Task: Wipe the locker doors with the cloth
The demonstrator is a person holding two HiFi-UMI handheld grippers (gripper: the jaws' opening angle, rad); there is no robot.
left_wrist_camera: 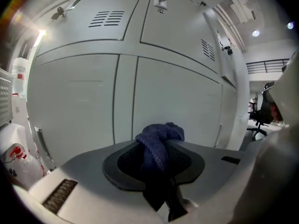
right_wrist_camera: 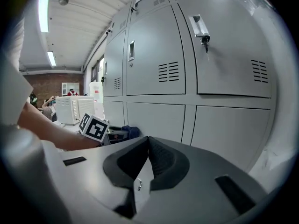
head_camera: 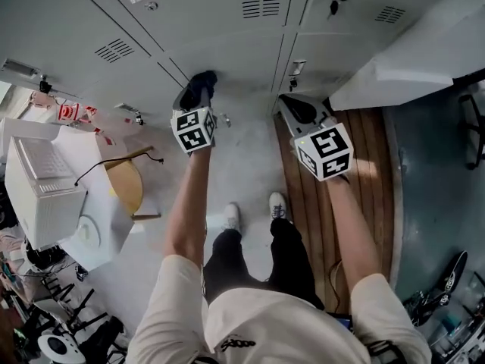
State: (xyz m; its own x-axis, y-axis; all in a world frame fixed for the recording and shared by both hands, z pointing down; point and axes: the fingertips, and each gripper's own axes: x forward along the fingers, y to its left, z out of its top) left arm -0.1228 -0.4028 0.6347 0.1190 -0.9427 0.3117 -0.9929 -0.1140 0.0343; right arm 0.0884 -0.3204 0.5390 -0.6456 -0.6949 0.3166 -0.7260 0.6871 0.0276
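Observation:
A dark blue cloth [left_wrist_camera: 158, 143] is bunched between the jaws of my left gripper [left_wrist_camera: 156, 158], which is shut on it. In the head view that cloth [head_camera: 200, 87] is held up close to the grey locker doors [head_camera: 227, 48]; whether it touches them I cannot tell. My right gripper [right_wrist_camera: 148, 161] is shut with nothing in it and points at the lower locker doors [right_wrist_camera: 229, 129]. In the head view the right gripper [head_camera: 301, 112] hangs a little right of the left one, above the wooden strip. The left gripper's marker cube [right_wrist_camera: 94, 127] and the cloth [right_wrist_camera: 131, 131] also show in the right gripper view.
A white appliance [head_camera: 42, 192] stands on a white table at the left, with a round wooden stool [head_camera: 127, 184] beside it. A wooden floor strip [head_camera: 364, 173] runs along the right. A white slanted panel [head_camera: 409, 63] juts out at the upper right. The person's feet [head_camera: 254, 214] stand below.

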